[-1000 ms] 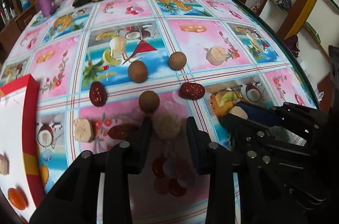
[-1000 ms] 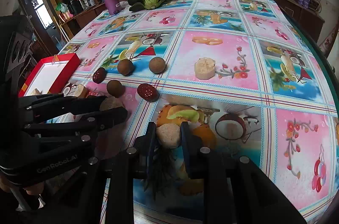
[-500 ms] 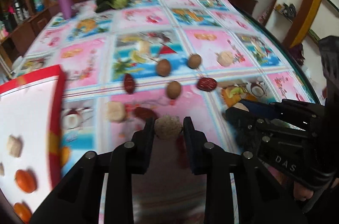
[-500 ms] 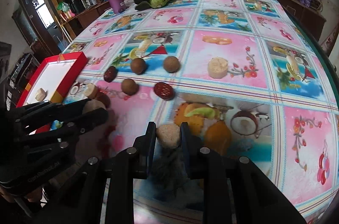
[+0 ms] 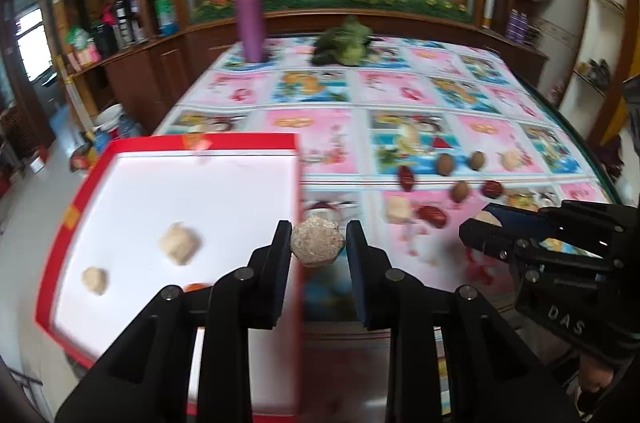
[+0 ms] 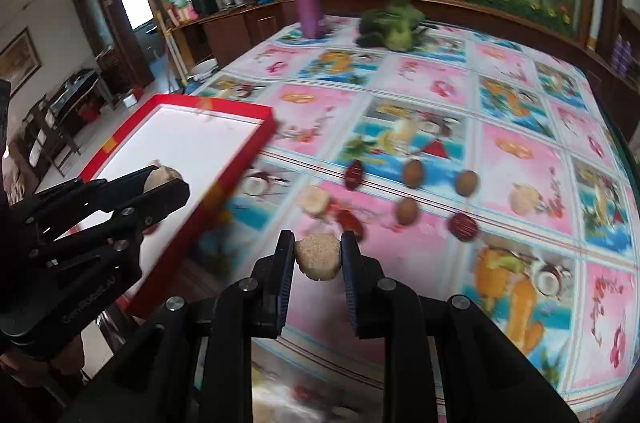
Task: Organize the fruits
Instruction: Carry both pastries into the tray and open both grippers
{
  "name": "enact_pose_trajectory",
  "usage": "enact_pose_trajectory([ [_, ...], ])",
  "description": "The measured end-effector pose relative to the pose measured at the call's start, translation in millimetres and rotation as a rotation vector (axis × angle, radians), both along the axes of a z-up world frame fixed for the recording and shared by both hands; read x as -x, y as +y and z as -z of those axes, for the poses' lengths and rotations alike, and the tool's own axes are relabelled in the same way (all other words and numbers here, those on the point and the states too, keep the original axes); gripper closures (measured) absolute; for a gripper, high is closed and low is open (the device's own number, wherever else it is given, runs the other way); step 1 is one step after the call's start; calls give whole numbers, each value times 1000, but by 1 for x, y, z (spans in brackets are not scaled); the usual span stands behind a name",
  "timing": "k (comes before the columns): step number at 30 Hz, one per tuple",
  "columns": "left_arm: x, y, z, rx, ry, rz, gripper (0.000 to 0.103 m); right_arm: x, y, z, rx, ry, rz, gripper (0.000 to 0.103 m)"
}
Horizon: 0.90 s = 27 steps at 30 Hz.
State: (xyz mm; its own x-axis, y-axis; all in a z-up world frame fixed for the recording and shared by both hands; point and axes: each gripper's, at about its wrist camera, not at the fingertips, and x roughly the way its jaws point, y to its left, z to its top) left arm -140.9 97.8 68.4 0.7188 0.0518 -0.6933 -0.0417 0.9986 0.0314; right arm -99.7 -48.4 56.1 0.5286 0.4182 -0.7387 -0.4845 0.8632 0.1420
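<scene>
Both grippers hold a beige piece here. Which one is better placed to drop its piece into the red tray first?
Left. The left gripper holds its beige piece right at the red tray edge; the right gripper with its piece sits over the tablecloth, farther off.

The red tray (image 5: 182, 183) is offering wide bare floor at its far half; two pale chunks (image 5: 179, 242) are sitting nearer. Dates and brown fruits (image 6: 412, 173) are crowding the worktop (image 6: 516, 143) beside it.

Both grippers matte black plastic. Left gripper (image 5: 318, 243): flat pads, one blue-edged, silver screw heads on linkage arms. Right gripper (image 6: 317, 255): ribbed blue pad faces, same screws. "DAS" lettering seen embossed on right gripper's side.
</scene>
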Motion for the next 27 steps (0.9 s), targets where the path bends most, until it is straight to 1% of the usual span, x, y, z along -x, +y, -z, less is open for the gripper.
enact_pose_trajectory([
  [8,14,58,0,-29,-32,-163,73,4,66,-8,-27,-33,-108,81],
  [15,18,102,10,-40,-14,-277,73,-6,115,1,-47,-16,-162,81],
  [19,19,114,15,-43,-1,-308,73,-12,130,11,-44,9,-168,81],
  [22,19,119,18,-42,5,-318,73,-11,134,16,-29,9,-169,81],
  [27,16,122,23,-42,14,-327,73,-13,137,24,-23,35,-163,81],
])
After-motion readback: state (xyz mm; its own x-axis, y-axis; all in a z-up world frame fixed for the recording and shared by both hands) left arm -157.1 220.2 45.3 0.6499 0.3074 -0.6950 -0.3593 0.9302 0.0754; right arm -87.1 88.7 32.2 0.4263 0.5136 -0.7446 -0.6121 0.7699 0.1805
